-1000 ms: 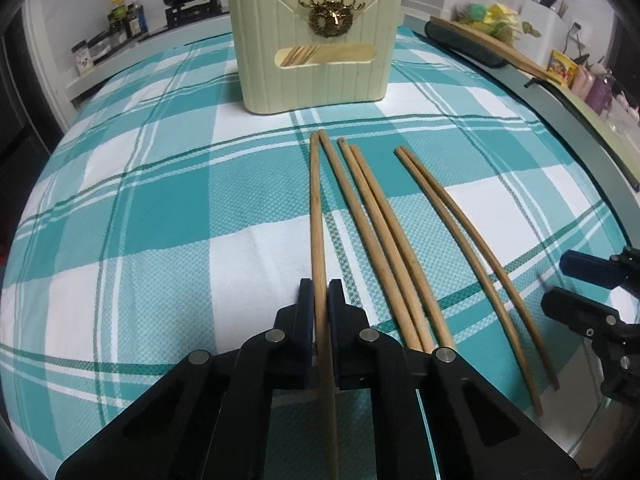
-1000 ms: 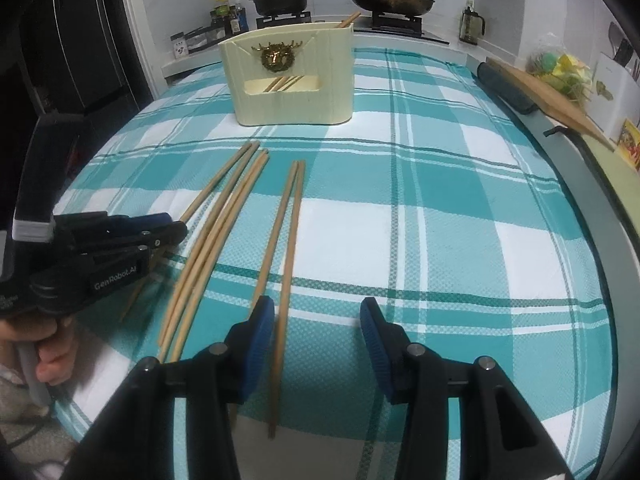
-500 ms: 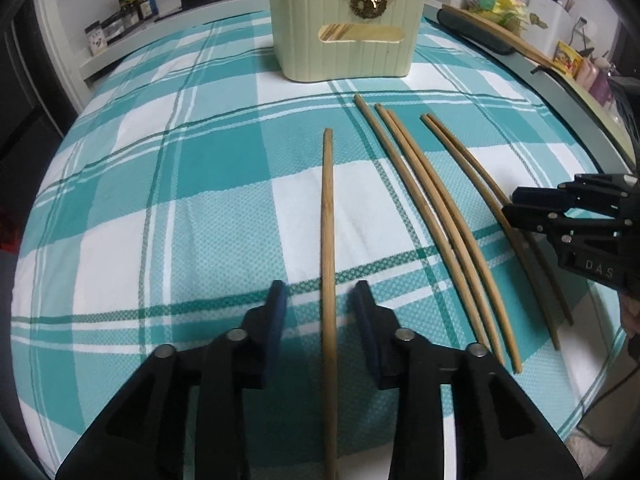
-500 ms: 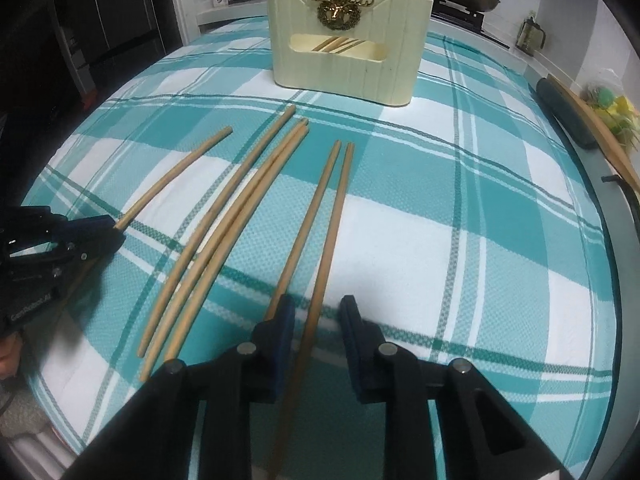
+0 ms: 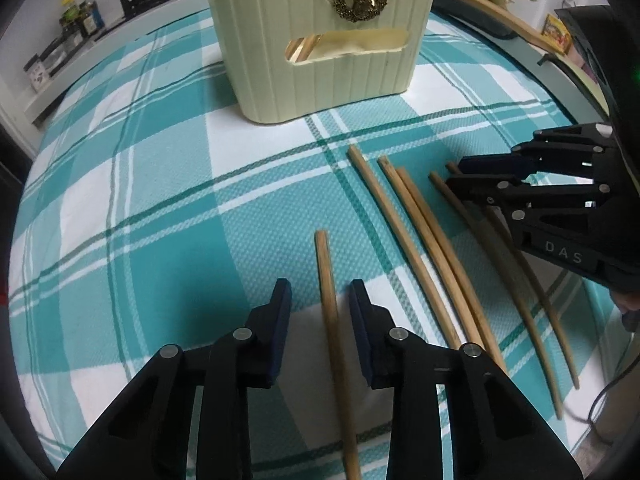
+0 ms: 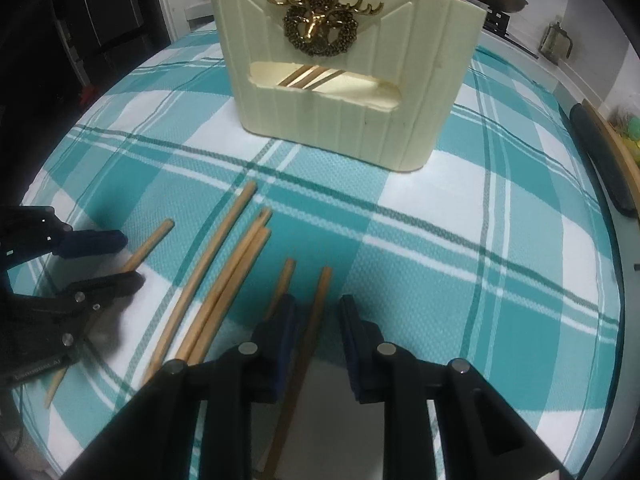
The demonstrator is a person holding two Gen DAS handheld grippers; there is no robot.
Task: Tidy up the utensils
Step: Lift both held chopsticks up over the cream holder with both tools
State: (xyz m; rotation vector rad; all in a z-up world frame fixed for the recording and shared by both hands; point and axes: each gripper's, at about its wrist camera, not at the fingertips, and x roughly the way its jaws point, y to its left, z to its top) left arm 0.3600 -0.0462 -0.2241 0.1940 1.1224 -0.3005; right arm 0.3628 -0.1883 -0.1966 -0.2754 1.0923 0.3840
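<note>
My left tongs [image 5: 320, 304] stand apart over the teal checked cloth [image 5: 160, 208] on the worktop, with one wooden chopstick [image 5: 330, 320] running between the two blue pads and touching neither. To its right three more chopsticks [image 5: 424, 240] lie close together, and further right another pair [image 5: 516, 280] lies partly under my right tongs [image 5: 460, 178], seen here from the side. In the right wrist view my right tongs [image 6: 316, 312] are also apart, straddling the right-hand stick of that pair [image 6: 316, 312], while its neighbour [image 6: 282, 284] passes just beside or behind the left pad; I cannot tell whether the pad touches it. My left tongs [image 6: 124, 260] show at the left edge, around the lone chopstick [image 6: 150, 244]. At the far side stands the cream holder [image 5: 320, 40] with a gold stag badge [image 6: 320, 24], upright on the cloth, chopsticks [image 6: 308, 76] visible through its front slot
</note>
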